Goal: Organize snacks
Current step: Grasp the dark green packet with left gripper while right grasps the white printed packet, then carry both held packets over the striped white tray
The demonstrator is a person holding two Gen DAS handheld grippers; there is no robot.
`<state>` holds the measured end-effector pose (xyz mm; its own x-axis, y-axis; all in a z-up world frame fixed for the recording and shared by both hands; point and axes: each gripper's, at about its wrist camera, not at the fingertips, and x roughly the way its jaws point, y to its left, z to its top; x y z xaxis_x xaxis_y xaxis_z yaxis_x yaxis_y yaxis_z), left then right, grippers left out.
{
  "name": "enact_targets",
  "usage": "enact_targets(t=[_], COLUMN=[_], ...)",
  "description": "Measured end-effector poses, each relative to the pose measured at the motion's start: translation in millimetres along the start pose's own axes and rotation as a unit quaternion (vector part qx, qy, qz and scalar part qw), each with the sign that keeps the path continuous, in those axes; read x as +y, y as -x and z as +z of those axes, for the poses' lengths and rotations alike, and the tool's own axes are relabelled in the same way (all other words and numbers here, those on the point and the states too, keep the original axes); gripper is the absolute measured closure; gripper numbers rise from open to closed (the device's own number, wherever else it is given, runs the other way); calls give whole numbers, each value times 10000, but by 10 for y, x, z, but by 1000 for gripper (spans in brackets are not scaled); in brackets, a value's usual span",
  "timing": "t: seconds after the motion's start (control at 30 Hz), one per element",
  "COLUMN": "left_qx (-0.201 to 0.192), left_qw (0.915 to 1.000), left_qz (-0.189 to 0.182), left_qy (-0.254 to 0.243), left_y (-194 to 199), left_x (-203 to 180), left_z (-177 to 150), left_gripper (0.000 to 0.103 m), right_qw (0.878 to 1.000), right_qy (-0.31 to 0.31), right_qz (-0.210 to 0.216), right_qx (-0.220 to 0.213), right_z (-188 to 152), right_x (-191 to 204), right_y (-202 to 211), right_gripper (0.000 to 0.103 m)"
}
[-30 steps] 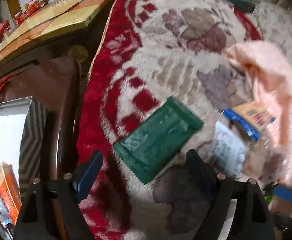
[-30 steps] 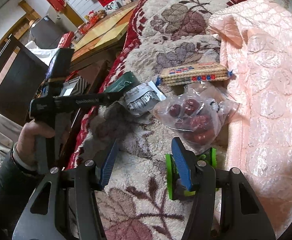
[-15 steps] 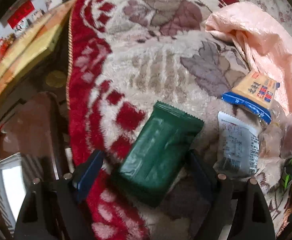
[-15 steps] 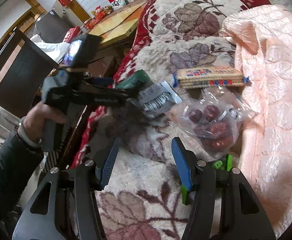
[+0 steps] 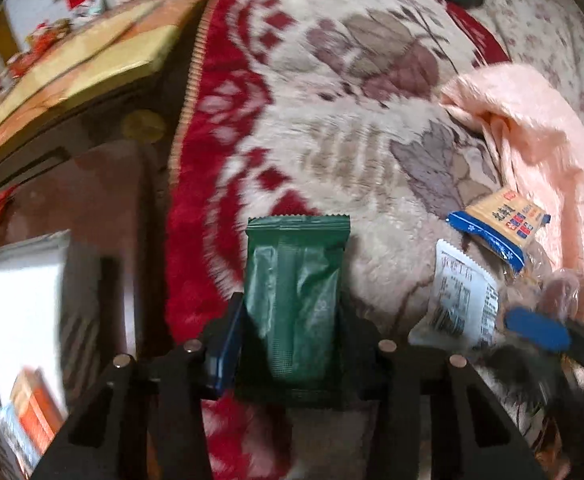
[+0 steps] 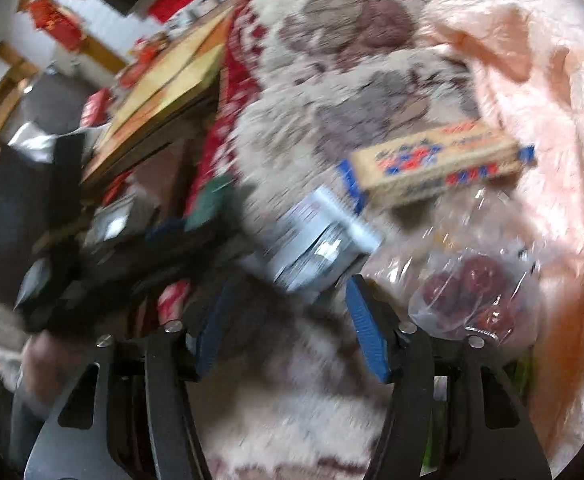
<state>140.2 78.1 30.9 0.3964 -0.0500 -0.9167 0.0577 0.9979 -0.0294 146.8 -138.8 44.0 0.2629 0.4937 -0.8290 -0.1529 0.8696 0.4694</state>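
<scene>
Green snack packet between closing left jaws — right jaws opening, empty.

On the floral blanket lie four snacks: one green packet, one white packet, one biscuit pack and one clear bag of red fruit. One pink cloth lies at the blanket's right side. One white box stands left of the blanket.

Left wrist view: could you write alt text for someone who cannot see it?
The left gripper is closing its jaws around a green snack packet on a red floral blanket. To the right lie a white packet and a biscuit pack.
</scene>
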Motion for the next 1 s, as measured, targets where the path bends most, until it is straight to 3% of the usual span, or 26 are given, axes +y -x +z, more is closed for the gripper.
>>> enact_targets(t=[0.1,0.37,0.6,0.7,0.83,1.0], left_qx=[-225,-493,-553,-554,-573,-615], left_qw=[9995,9975,9962,9957,9944,9914], left_qz=[138,267,245,195,173,218], left_qy=[167,427,622,713,866,1133], left_y=[203,543,602,631,681,789], left_x=[61,230,285,284,303,383], left_z=[-119,-431,-494,-549,-675,-869], left_gripper=[57,57,57,57,57,57], right_qw=[9997,9884,9855,9802,9817,9819], right_qy=[70,1221,1321,1700,1762,1876], right_qz=[-235,-858,-1030,-978,-642,-218], right_qx=[-64,290,286,281,346,120], right_z=[137,203,218,189,87,-120], right_x=[106,598,580,611,529,607], right_y=[-118,-483,-607,-604,-443,-112], right_gripper=[43,41,41,51,51,51])
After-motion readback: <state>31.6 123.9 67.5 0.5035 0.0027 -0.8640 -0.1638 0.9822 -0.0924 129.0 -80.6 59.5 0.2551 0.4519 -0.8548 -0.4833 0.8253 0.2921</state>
